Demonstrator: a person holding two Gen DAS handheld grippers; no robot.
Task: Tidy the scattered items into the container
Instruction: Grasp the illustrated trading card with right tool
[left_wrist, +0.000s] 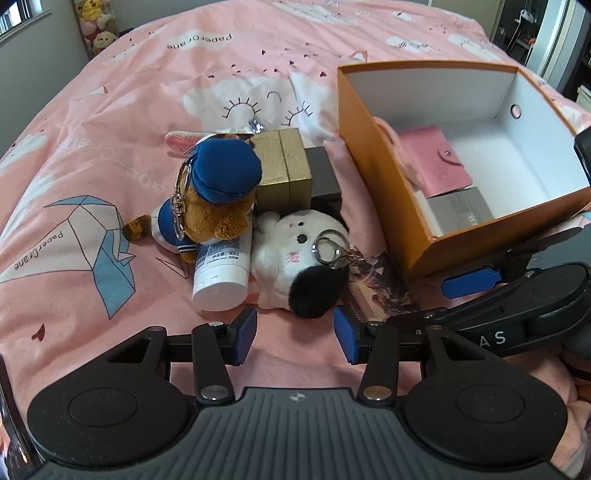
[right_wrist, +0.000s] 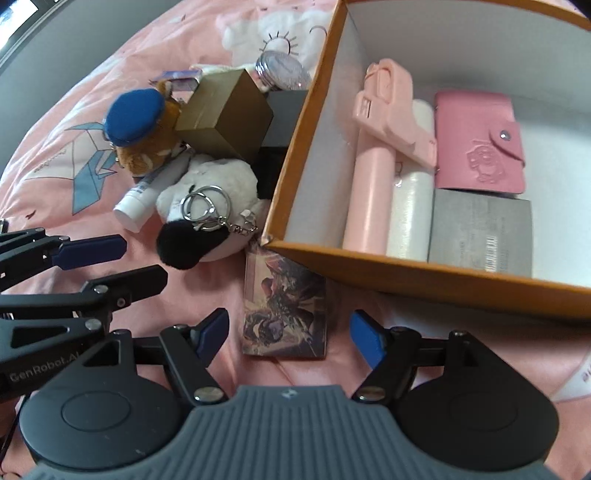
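An orange box (left_wrist: 373, 158) (right_wrist: 291, 155) stands open on the pink bed cover. Left of it lies a heap: a brown plush in a blue cap (left_wrist: 218, 192) (right_wrist: 140, 125), a white tube (left_wrist: 219, 273), a gold box (left_wrist: 284, 166) and a white plush with a black ear and keyring (left_wrist: 295, 258) (right_wrist: 207, 206). My left gripper (left_wrist: 295, 338) is open just short of the white plush, with nothing between its fingers. My right gripper (right_wrist: 288, 325) is open astride a picture card (right_wrist: 284, 295) (left_wrist: 380, 291) lying flat by the box corner; its pads stand clear of the card.
Inside the box lie a pink wallet (right_wrist: 476, 140), a grey case (right_wrist: 480, 232), a pink handled tool (right_wrist: 373, 166) and a white tube (right_wrist: 410, 206). A dark box (left_wrist: 325, 173) and a round silvery tin (right_wrist: 284, 72) sit behind the heap. The two grippers are close together.
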